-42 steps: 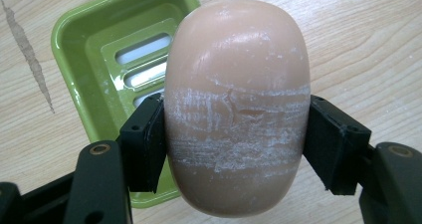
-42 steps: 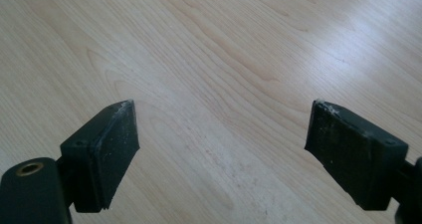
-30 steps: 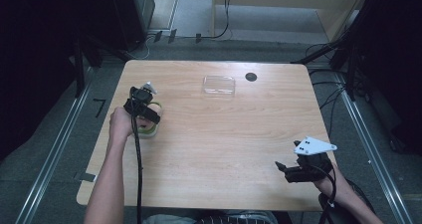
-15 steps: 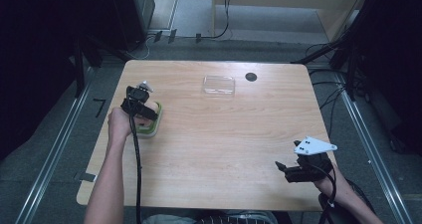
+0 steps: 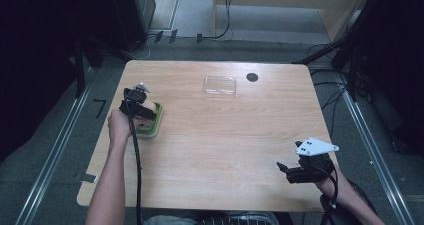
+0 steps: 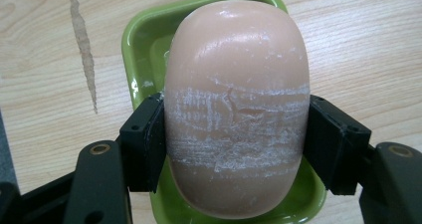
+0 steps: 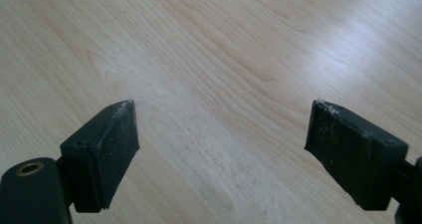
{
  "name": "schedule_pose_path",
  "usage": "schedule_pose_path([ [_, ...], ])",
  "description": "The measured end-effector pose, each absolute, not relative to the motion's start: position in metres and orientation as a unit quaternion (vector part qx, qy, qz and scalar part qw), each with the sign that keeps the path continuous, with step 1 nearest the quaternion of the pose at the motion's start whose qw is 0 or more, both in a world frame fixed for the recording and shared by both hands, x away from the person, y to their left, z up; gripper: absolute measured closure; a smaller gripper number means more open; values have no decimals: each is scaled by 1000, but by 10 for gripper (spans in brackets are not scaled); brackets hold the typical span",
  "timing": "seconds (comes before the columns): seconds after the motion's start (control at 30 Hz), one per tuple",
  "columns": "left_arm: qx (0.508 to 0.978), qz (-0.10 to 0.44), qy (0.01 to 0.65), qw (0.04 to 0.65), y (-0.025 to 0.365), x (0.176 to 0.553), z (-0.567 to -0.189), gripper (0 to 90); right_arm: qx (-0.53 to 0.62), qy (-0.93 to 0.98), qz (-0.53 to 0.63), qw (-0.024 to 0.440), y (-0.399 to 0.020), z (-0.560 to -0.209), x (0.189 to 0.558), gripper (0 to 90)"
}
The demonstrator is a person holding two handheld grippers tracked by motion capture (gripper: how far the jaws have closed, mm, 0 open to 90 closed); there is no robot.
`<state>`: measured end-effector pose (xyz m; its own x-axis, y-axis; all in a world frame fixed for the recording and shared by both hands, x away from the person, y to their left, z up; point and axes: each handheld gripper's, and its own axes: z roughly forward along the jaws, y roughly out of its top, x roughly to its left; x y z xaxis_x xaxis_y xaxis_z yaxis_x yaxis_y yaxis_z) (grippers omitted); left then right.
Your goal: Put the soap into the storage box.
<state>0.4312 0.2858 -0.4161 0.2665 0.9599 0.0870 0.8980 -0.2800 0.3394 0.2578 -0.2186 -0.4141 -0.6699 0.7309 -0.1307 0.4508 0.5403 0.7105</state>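
Soap bar [image 6: 236, 109]: pinched by left tongs [image 6: 234, 144], over green dish [image 6: 144, 59].
Right tongs [image 7: 221, 149]: spread, idle above surface [image 7: 224, 45].
Remaining: release judged pending; seating in dish unclear.

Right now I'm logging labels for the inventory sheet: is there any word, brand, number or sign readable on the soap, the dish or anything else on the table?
None can be read.
Soap bar: no stamp or brand, just white scuff marks.
Green dish: plain, no lettering.
Clear lid: no print visible.
Black round disc: too small to tell if it is marked.
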Motion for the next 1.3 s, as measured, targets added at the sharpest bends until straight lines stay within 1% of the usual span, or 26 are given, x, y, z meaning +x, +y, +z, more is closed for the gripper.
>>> schedule_pose_path([
  [0.77, 769, 140, 616, 96, 287, 436, -432, 339, 346, 853, 330, 210, -218, -414, 258, 134],
  [1.3, 766, 139, 620, 98, 287, 437, -434, 337, 348, 852, 330, 209, -218, -414, 258, 134],
])
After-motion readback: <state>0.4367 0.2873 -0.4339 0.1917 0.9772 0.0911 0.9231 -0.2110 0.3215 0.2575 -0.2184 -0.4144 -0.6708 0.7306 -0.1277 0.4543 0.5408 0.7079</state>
